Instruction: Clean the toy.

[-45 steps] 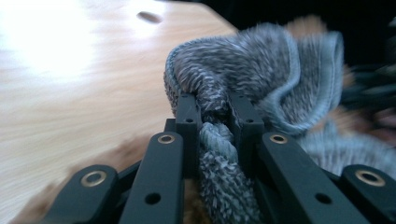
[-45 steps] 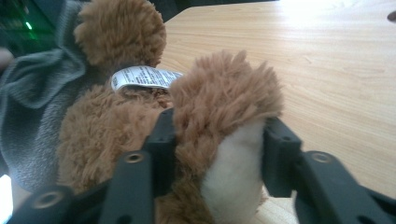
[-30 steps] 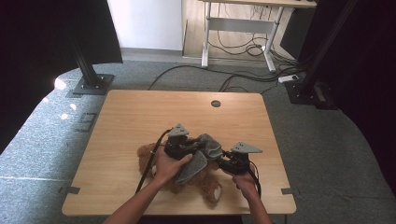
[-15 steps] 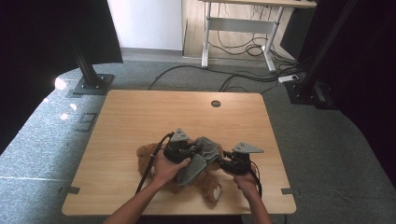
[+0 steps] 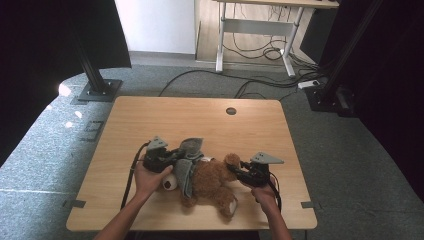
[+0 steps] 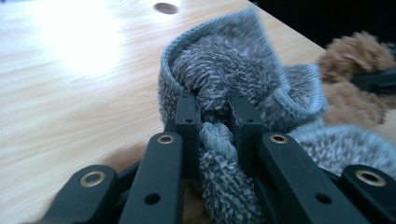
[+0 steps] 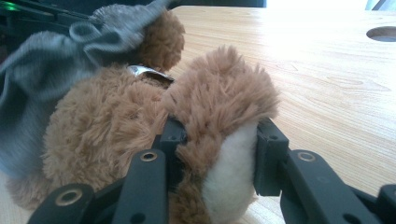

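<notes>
Pinning the teddy bear by a limb, the right claw seemingly steadies it on the surface while the left claw clamps the grey knitted garment, likely to work it along the body

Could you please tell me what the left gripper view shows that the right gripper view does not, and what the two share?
The left gripper view alone shows the left claw pinching a fold of the grey knitted garment. The right gripper view alone shows the right claw clamped on a paw of the brown teddy bear and a silvery tag. Both share bear, garment and wooden table.
</notes>
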{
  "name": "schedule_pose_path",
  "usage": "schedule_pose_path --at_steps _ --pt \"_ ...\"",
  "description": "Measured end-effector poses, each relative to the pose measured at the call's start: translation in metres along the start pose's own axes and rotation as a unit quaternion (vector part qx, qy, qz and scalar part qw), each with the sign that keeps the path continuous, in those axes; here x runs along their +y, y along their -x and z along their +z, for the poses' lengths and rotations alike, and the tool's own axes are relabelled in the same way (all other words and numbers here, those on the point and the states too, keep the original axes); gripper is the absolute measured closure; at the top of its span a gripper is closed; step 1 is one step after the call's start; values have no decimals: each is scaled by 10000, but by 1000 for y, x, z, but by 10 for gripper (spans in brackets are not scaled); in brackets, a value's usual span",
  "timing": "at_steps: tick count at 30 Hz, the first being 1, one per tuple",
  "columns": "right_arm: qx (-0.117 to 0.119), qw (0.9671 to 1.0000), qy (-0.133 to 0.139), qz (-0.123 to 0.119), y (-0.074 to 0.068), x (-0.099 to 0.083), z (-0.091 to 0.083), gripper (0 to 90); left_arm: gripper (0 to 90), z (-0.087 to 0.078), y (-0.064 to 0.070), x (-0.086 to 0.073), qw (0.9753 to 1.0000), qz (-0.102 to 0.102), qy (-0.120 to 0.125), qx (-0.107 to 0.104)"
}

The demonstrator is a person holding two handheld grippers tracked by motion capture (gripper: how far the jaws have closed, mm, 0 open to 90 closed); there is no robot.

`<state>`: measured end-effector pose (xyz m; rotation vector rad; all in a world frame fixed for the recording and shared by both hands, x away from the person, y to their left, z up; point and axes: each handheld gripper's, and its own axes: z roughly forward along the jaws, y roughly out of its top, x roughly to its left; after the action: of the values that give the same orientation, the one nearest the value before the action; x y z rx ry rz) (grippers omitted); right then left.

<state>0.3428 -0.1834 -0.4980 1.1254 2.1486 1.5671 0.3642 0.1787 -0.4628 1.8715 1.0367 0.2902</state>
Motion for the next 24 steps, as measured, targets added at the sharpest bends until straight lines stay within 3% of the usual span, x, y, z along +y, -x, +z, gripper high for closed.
schedule_pose_path --at_steps 1,6,10,16,21,24 --pt "5 10000 1 -2 0 0 0 637 759 -4 -7 -2 9999 -129 17 -45" --pt "31 10000 17 -20 -1 0 0 637 757 -13 -15 -5 9997 -219 64 -71" --pt "26 10000 19 -50 0 0 -1 637 757 -22 -21 -5 9996 -235 136 1" --pt "-29 9999 63 -95 1 1 -1 637 756 -34 -38 -2 9987 -422 216 185" --pt "-72 9999 85 -71 2 1 -1 628 760 -32 -35 -12 9990 -385 157 142" --pt "-59 9999 98 -69 3 2 -2 595 761 -31 -35 -22 9986 -484 213 26"
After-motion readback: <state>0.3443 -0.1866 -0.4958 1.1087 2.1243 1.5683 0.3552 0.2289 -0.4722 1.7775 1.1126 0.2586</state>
